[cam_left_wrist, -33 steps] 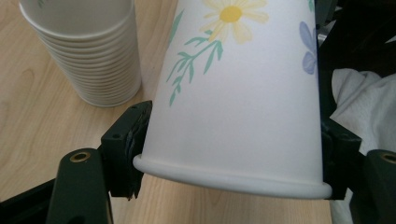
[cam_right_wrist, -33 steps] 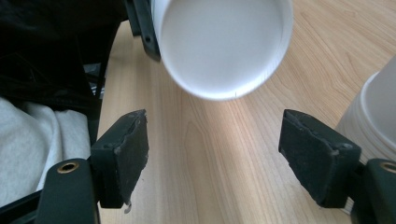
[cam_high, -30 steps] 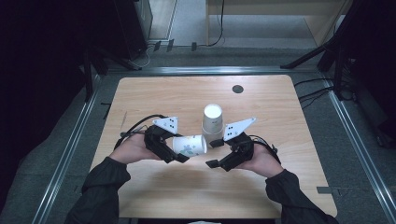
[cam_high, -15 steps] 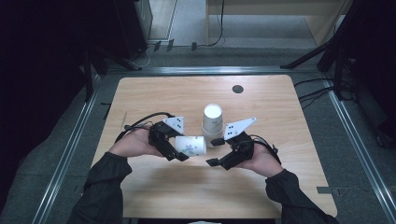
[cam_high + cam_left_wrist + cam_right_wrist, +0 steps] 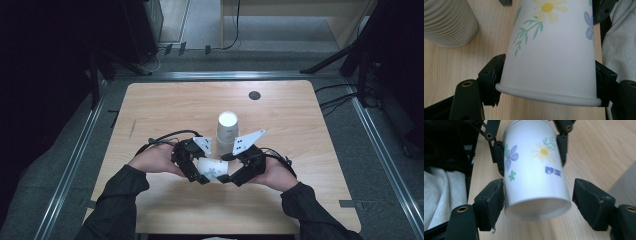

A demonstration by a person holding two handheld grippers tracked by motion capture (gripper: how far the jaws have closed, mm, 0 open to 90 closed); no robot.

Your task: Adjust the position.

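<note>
Since a second ago my left gripper (image 5: 200, 172) has slid rightward and a little lower over the table (image 5: 310, 125), carrying the flowered paper cup (image 5: 212, 169) toward my right gripper (image 5: 231, 172), which has barely shifted. I see the left jaws clamped on the cup's rim end, one pad pressed against each side of the wall just above the rolled lip, so the cup (image 5: 554, 50) lies on its side, held off the wood and pointing away from those fingers. My right gripper's jaws have just been closing, with the cup's closed bottom end (image 5: 536, 182) sitting between them; in the right gripper view one pad (image 5: 491, 200) looks to be touching or just beside the wall, while the other pad (image 5: 591, 200) stands apart from it with bare wood showing in the gap. A stack of white cups (image 5: 227, 131) stands upside down just beyond both sets of fingertips, near the plates on top of the grippers.
</note>
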